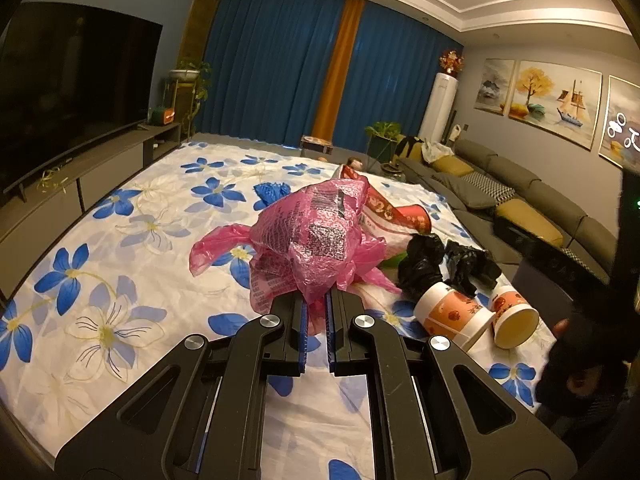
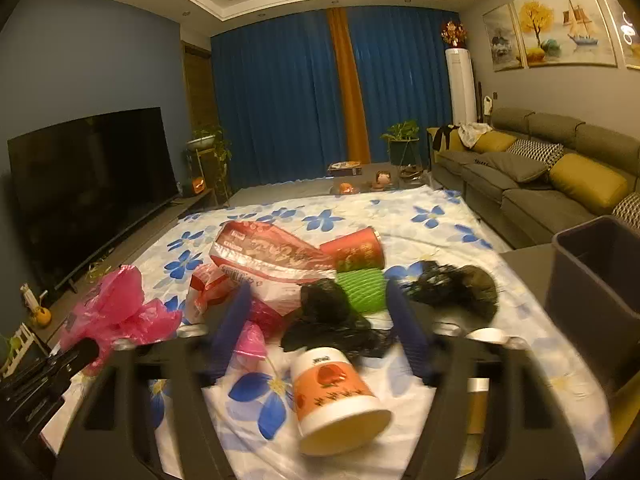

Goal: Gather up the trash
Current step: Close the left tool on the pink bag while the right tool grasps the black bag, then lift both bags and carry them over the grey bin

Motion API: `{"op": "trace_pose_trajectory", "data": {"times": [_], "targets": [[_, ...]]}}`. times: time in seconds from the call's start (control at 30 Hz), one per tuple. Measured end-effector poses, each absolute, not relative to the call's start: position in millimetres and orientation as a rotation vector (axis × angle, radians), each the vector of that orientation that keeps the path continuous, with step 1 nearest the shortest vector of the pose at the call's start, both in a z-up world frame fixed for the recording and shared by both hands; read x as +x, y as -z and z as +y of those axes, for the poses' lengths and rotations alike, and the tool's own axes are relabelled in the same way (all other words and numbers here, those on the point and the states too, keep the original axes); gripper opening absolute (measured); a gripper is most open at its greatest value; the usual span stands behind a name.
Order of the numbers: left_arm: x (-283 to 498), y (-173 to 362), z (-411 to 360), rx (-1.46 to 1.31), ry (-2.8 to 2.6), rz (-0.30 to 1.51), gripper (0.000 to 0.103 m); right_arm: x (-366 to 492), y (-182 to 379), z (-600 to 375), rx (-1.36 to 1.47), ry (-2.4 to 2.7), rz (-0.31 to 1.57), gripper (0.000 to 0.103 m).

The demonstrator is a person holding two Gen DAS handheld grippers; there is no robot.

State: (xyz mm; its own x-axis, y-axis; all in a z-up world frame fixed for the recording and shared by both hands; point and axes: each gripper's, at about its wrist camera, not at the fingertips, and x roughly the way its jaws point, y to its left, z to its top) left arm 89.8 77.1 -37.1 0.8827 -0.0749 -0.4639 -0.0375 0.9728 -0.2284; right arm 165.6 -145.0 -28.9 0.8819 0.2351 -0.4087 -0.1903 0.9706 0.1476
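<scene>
Closest to my right jaws: a paper cup on its side on the flowered sheet, open end toward the camera, lying between my blue pads but not touched. My right gripper stands wide, holding nothing; its picture is blurred. Just past the pads sits a crumpled black bag, a green ribbed roll behind it, a second black clump to the right. Red snack wrapper and red cup lie farther back. Dark bin at the right edge, beside the sheet. My left gripper is clamped narrow on a pink plastic bag, bunched and lifted off the sheet. In the left view two paper cups lie side by side at lower right, touching, black bags just behind them. A dark-gloved hand shows at the right edge.
</scene>
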Motion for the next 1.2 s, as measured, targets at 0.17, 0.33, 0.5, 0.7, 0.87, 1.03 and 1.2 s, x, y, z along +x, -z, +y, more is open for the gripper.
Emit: {"op": "trace_pose_trajectory", "data": {"times": [0.17,0.33,0.5,0.7,0.87,1.03,1.2], "targets": [[92,37,83,-0.237,0.006,0.491,0.006,204,51,-128,0.084,-0.184,0.524,0.061],[98,38,88,-0.236,0.004,0.488,0.006,238,72,-116,0.077,-0.134,0.62,0.048],[105,42,93,-0.251,0.012,0.491,0.006,254,80,-109,0.067,-0.109,0.679,0.04],[107,46,95,-0.266,0.023,0.496,0.006,262,84,-106,0.046,-0.107,0.723,0.017],[107,48,95,-0.267,0.028,0.497,0.006,261,85,-109,0.042,-0.114,0.718,0.002],[106,47,94,-0.264,0.024,0.488,0.006,244,67,-118,0.075,-0.149,0.638,0.002],[106,44,88,-0.251,0.03,0.482,0.006,223,42,-129,0.106,-0.183,0.549,0.002]]}}
